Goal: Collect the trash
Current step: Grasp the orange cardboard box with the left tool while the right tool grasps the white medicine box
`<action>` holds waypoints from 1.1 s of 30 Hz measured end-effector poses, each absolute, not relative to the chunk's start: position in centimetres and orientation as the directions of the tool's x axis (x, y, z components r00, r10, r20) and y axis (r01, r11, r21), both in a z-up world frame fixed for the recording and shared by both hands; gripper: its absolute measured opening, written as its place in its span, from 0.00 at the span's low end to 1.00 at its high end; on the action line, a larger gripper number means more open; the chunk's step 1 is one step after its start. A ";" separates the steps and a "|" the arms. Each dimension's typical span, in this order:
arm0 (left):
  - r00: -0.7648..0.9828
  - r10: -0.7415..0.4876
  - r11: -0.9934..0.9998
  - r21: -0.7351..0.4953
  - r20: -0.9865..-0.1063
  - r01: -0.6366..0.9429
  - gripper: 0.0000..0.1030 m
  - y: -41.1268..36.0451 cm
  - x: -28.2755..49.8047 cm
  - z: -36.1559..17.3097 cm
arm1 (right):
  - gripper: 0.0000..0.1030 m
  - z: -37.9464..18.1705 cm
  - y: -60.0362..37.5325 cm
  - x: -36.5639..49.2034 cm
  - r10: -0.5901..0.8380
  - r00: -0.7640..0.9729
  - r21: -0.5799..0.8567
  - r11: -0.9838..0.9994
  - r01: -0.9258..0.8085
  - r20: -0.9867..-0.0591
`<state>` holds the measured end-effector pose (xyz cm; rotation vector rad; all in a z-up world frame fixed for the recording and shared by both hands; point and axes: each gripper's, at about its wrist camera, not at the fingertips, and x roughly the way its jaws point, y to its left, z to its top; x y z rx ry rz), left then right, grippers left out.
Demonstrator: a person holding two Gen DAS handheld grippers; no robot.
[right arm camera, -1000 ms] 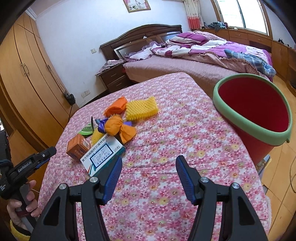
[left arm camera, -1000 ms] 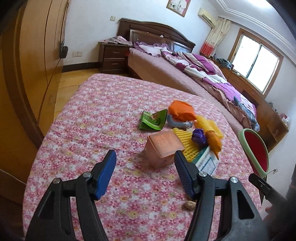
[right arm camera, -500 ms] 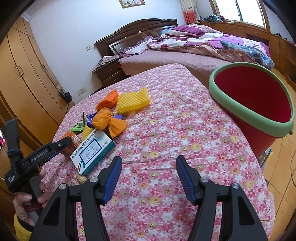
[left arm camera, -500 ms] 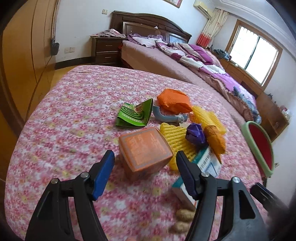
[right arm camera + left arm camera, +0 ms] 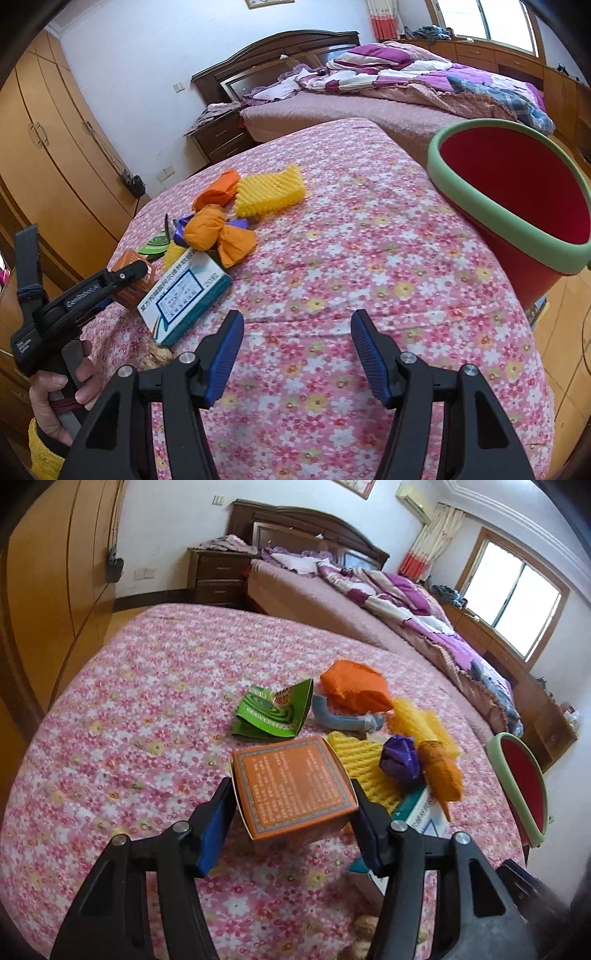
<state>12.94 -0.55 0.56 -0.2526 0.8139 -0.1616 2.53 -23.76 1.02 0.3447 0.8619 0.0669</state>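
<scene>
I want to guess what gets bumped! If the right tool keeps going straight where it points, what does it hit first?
Probably just the pink flowered tablecloth. The open right tool has nothing between its fingers, and the red bucket with the green rim sits off to its right.

Left tool just closing — right tool agape, empty.

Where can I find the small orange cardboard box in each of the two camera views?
Left wrist view: the small orange cardboard box is at lower centre, between the left gripper pads.
Right wrist view: the box is at the left edge, mostly hidden behind that gripper.
Shared landmark: the white and teal medicine carton beside it.
</scene>
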 end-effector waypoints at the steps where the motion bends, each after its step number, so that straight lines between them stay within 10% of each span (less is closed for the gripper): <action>1: 0.680 -0.243 0.957 -0.285 -0.692 0.052 0.58 -0.4 12.8 0.9 | 0.62 1.1 -23.5 2.6 0.200 0.651 0.324 0.943 0.075 -0.732; 19: 0.713 -0.247 0.959 -0.269 -0.657 0.085 0.58 7.6 11.3 3.1 | 0.86 0.5 -14.2 7.6 0.265 0.546 0.389 0.913 0.125 -0.795; 33: 0.711 -0.330 0.934 -0.325 -0.621 0.150 0.58 7.1 11.1 1.9 | 0.87 -0.7 -12.0 9.4 0.126 0.542 0.273 0.941 0.200 -0.831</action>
